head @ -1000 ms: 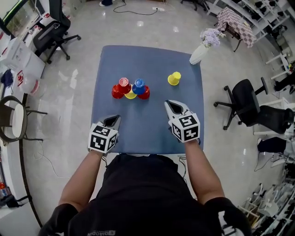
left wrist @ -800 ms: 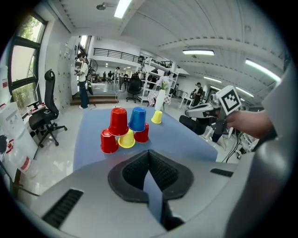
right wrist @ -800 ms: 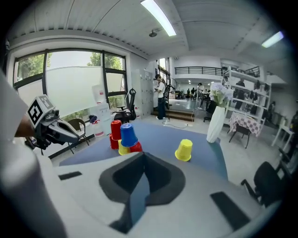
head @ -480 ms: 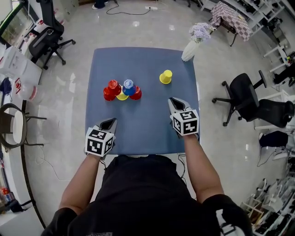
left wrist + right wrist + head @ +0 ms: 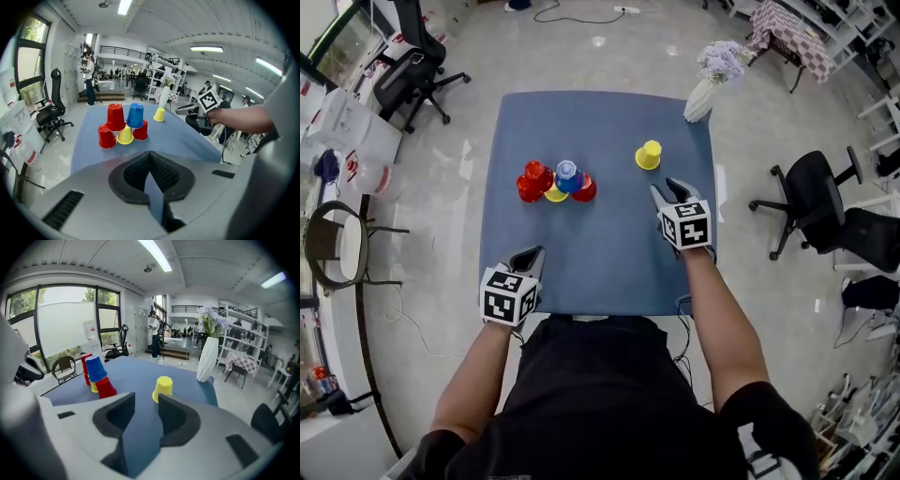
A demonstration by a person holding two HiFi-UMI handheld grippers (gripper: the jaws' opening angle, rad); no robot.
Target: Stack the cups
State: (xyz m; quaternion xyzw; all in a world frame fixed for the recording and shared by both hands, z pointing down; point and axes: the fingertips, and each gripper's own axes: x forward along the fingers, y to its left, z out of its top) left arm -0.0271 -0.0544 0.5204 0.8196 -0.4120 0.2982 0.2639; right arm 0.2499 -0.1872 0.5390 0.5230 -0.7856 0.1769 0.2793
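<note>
Upside-down cups form a small pyramid on the blue table: a red cup and a blue cup rest on a row of red, yellow and red. A lone yellow cup stands upside down to the right. My right gripper is just short of it; its jaws have just been opening and nothing is between them. In the right gripper view the yellow cup stands a little beyond the open tips. My left gripper stays shut and empty near the front edge, with the pyramid ahead.
A white vase with flowers stands at the table's far right corner. Office chairs stand on the floor on both sides of the table. The right table edge runs close beside my right gripper.
My right gripper has moved forward and down toward the lone yellow cup, and its jaws have gone from shut to open. The left gripper has barely shifted.
</note>
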